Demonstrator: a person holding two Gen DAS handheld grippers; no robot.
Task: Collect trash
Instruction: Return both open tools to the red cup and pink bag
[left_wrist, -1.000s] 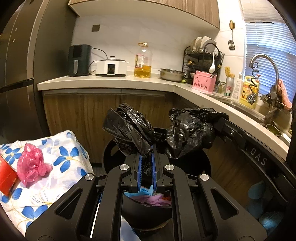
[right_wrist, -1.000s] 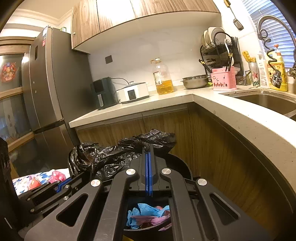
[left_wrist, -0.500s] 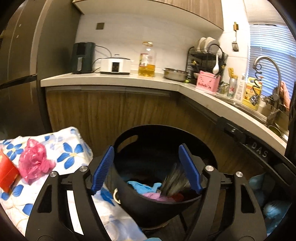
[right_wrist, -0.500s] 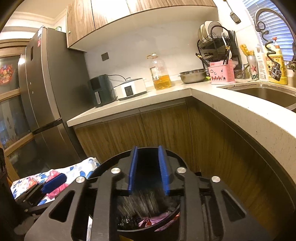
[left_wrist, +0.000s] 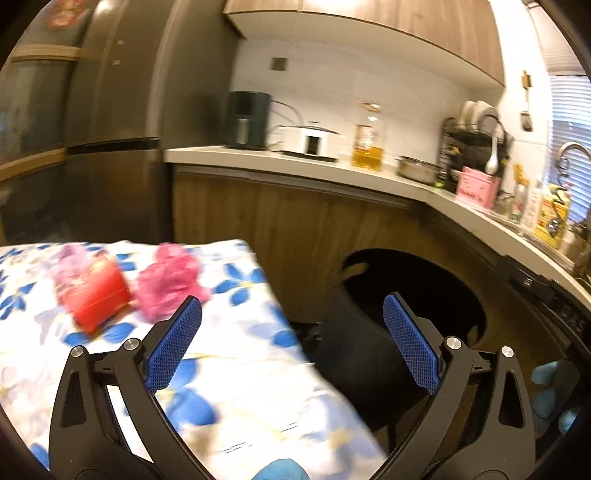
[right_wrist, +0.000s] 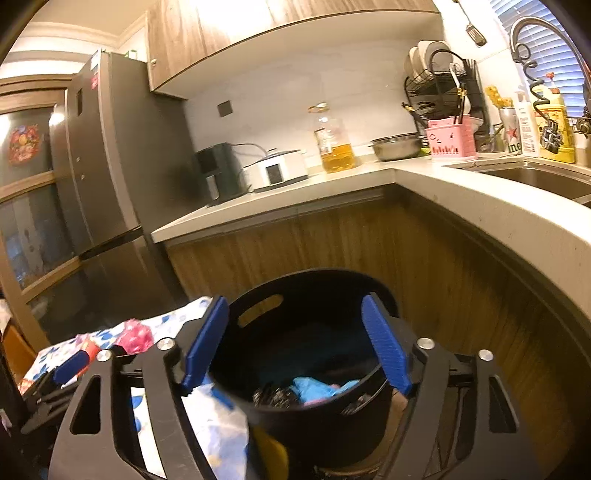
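Left gripper (left_wrist: 291, 332): jaws spreading very wide, nothing between the blue pads (left_wrist: 173, 347); it hangs over the near corner of the flowered cloth, low in its own view.
Right gripper (right_wrist: 295, 343): jaws also opening, not as wide, nothing pinched; the pads frame the mouth of the bin, bottom centre of the right wrist view.
Bin (right_wrist: 317, 421): black round tub with handle slots, standing on the floor against the wooden cabinet fronts; in the left wrist view it sits lower right (left_wrist: 354, 373).
Trash in bin: blue scraps (right_wrist: 314, 387) and a dark crinkled mass (right_wrist: 273, 397) lie at the bottom.
Trash still out: a pink crumpled bag (left_wrist: 168, 282) and a red box (left_wrist: 92, 293) lie on the flowered cloth (left_wrist: 240, 387), left of centre in the left view; both blurred.
Around: grey fridge (right_wrist: 107, 177) at left, counter (right_wrist: 295, 199) across the middle carrying a white cooker (right_wrist: 277, 173), an oil bottle (right_wrist: 332, 144) and a steel bowl (right_wrist: 397, 146); sink (right_wrist: 535, 177) at far right.
In the way: only the cloth's edge beside the bin rim.
Since a second ago: both grippers were clamped on black bag plastic held above the bin; that plastic has now left the jaws, and the left view has swung away from the bin towards the cloth.
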